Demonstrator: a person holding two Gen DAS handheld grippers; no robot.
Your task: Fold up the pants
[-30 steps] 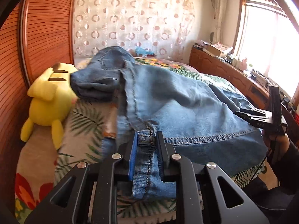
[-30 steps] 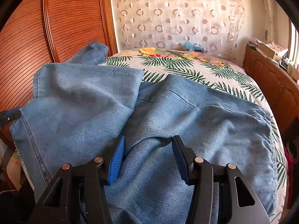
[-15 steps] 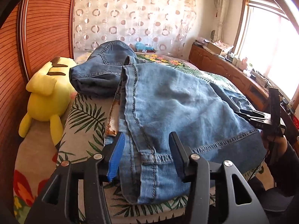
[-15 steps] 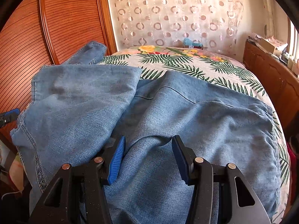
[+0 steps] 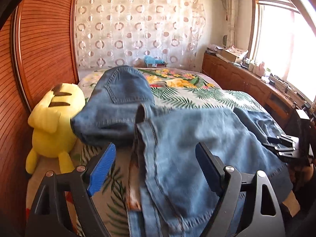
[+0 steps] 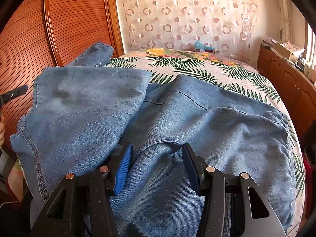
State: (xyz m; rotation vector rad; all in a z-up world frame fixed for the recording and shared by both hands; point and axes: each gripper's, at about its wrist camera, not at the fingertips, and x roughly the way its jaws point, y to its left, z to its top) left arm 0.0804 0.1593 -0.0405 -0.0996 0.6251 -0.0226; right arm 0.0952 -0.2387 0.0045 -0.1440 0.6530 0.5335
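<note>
Light-blue denim pants (image 6: 177, 122) lie rumpled on the leaf-print bed (image 6: 197, 65). Left gripper (image 5: 156, 169) released, jaws wide over the seamed edge; right gripper (image 6: 156, 165) released, straddling a fabric ridge. Suggest regrasping edges and pulling taut before folding. Yellow plush toy (image 5: 53, 122) beside the pants' far bunched end may snag.

Leaf-print bed (image 6: 197, 67) carries blue jeans (image 6: 177, 118) and a yellow plush (image 5: 53, 122).
</note>
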